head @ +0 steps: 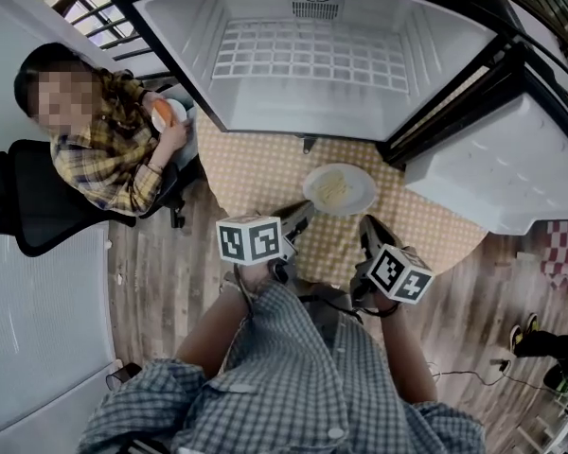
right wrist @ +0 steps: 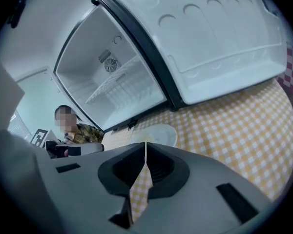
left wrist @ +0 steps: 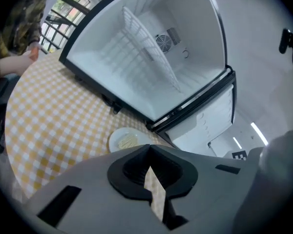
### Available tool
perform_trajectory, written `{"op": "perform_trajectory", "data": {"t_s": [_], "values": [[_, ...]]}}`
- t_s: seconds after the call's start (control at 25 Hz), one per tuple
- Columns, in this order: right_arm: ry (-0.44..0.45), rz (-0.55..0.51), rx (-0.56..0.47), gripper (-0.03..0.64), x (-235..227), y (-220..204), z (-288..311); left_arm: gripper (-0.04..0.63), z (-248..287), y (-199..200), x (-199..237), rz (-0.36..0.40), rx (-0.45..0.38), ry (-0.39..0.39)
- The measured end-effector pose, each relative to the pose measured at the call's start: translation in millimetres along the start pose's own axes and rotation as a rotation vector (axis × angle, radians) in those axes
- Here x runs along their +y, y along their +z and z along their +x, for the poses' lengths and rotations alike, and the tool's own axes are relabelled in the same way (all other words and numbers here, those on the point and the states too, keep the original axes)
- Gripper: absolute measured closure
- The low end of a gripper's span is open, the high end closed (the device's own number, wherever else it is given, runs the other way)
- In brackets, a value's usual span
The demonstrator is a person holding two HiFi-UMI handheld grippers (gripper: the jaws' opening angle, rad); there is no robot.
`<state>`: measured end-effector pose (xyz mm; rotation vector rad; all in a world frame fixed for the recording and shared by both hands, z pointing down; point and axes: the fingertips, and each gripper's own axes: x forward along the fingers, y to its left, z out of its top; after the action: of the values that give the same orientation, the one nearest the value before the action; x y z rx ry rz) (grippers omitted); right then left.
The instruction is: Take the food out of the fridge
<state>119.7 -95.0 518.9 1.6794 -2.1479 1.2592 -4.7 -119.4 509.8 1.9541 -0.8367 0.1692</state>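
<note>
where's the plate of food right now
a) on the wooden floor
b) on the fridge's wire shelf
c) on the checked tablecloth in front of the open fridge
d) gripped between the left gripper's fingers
c: the plate rests on the yellow checked tablecloth, just in front of the open fridge, with neither gripper touching it.

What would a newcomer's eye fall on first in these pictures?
The small fridge stands wide open and empty on the checked table, only its wire shelf inside. Just before it sits a white plate of pale food, with the left gripper and right gripper, both shut, near it.
</note>
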Motion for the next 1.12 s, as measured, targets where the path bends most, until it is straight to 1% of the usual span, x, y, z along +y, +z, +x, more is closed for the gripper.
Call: {"op": "perform_trajectory", "data": {"t_s": [0.12,0.2,0.32,0.4,0.48,0.6,0.68,0.88,0.96,1.12], "values": [[-0.005,-0.136,-0.063,0.603,19.6,23.8,-11.6,0.589,-6.9,16.4,-16.4,0.113,-0.031,-0.012],[-0.016,-0.253,-0.099,0.603,33.0,35.3,-19.0,0.589,-11.5,23.8,-26.0,0.219,-0.036,0.006],[-0.037,-0.436,-0.166,0.606,53.6,51.8,-30.5,0.589,-17.3,34.2,-39.0,0.394,-0.044,0.058],[-0.037,-0.522,-0.215,0.607,67.7,61.7,-38.8,0.589,-22.5,43.0,-49.4,0.468,-0.076,0.077],[-0.025,-0.578,-0.259,0.607,81.1,70.3,-46.3,0.589,-30.0,53.1,-58.9,0.521,-0.122,0.096],[-0.003,-0.620,-0.316,0.607,96.1,83.1,-56.0,0.590,-42.4,67.7,-71.1,0.605,-0.184,0.127],[0.000,-0.639,-0.343,0.607,101.2,90.6,-60.6,0.589,-50.0,76.0,-79.2,0.655,-0.212,0.138],[0.002,-0.665,-0.376,0.607,107.5,102.4,-65.1,0.590,-60.5,85.2,-94.1,0.759,-0.236,0.148],[0.002,-0.661,-0.375,0.607,107.0,104.6,-64.7,0.590,-60.0,86.4,-96.8,0.776,-0.239,0.148],[-0.003,-0.655,-0.367,0.607,105.5,105.5,-63.5,0.589,-59.5,87.6,-97.4,0.758,-0.253,0.142]]}}
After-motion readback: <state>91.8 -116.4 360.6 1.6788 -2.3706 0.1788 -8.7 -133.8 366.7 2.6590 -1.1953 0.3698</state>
